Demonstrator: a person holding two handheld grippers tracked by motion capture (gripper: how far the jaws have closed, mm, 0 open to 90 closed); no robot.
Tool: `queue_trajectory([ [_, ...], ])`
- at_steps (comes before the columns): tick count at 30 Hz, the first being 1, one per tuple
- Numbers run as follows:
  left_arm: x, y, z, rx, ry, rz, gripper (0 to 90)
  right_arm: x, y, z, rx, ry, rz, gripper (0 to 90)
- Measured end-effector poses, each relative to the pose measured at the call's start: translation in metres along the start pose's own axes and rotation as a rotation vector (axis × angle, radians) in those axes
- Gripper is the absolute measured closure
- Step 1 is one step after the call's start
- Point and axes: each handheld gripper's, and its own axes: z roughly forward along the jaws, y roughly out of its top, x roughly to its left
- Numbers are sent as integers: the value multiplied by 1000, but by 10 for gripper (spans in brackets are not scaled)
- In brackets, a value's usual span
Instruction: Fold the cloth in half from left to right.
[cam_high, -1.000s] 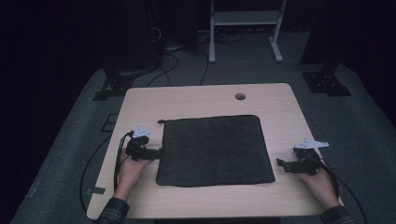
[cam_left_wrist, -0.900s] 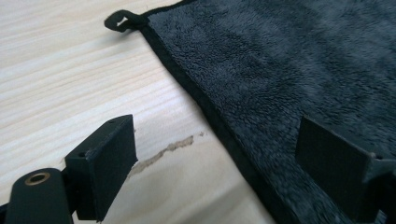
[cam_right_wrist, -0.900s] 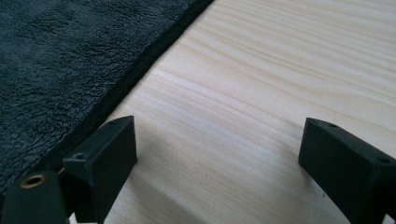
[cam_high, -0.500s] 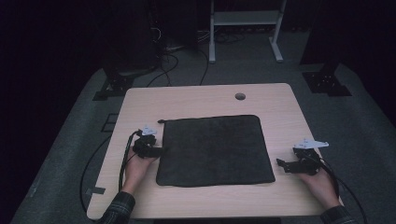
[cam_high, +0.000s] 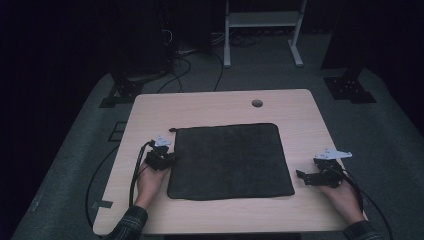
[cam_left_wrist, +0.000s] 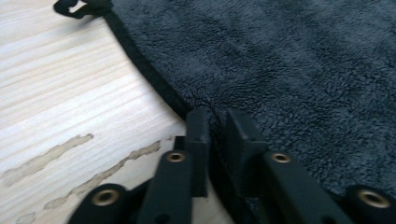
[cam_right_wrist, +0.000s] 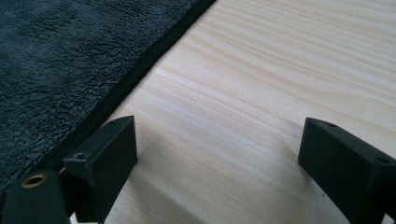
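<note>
A dark grey towel (cam_high: 230, 160) lies flat in the middle of the light wooden table (cam_high: 210, 107). My left gripper (cam_high: 167, 160) is at the towel's left edge. Its jaws have just been closing. In the left gripper view they stand almost together (cam_left_wrist: 215, 121), pinching the bunched black hem of the towel (cam_left_wrist: 303, 70). My right gripper (cam_high: 302, 176) rests on bare wood just right of the towel's right edge. Its jaws are wide apart (cam_right_wrist: 219, 140) with nothing between them, and the towel's hem (cam_right_wrist: 56, 60) runs past the left jaw.
A small hanging loop (cam_left_wrist: 70, 7) sticks out at the towel's far left corner. A round cable hole (cam_high: 257, 103) sits near the table's far edge. Cables trail from both grippers toward the near edge. Dark floor and a white stand (cam_high: 260, 20) lie behind the table.
My left gripper has shifted right onto the towel's left edge and its jaws have closed on the hem. The right gripper has stayed where it was.
</note>
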Motion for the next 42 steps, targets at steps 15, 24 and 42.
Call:
queue_trajectory([
  [15,15,-3,-11,-21,-56,-51,864,0,0,-1,1,7,-7,109],
  [24,35,-8,-31,-22,8,-72,864,0,-1,-1,1,8,-7,109],
  [42,36,4,-48,-159,-138,-125,862,-1,-1,-1,1,8,-8,108],
])
